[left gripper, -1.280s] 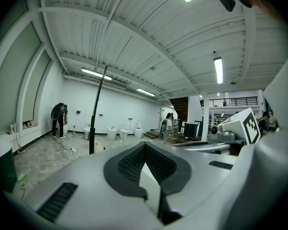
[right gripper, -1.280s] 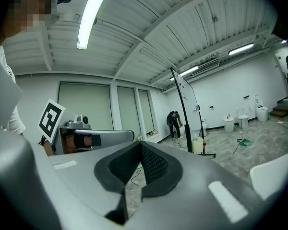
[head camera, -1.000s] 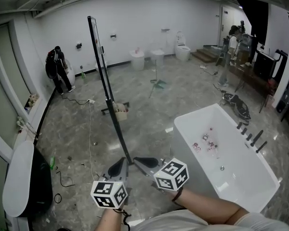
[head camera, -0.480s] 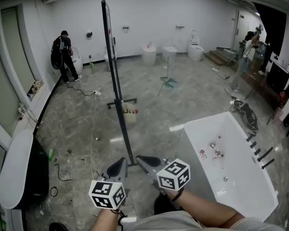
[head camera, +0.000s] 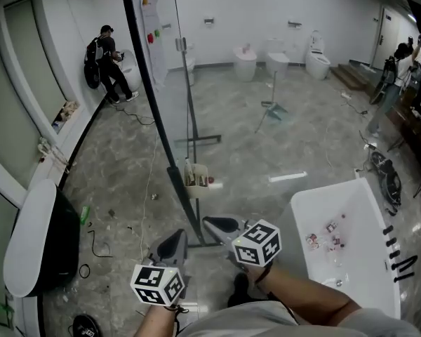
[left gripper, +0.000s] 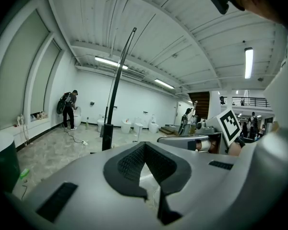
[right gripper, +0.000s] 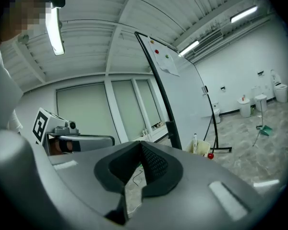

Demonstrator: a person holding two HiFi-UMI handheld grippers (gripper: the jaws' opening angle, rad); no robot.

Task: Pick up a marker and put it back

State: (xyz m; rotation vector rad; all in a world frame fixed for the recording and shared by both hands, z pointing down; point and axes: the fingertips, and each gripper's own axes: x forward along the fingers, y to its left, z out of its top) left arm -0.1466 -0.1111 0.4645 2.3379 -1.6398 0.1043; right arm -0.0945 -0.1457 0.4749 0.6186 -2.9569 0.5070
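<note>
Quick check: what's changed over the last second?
The head view has swung toward the whiteboard: it is nearer and now shows its face, with a basket at its foot, while the tub has slid to the lower right. Nothing was taken or let go. The left gripper and right gripper stay low in front, fingers shut and empty.

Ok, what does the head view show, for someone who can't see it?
A left gripper and right gripper, both shut and empty, are held near a tall whiteboard on a stand. A white bathtub is at right.
</note>
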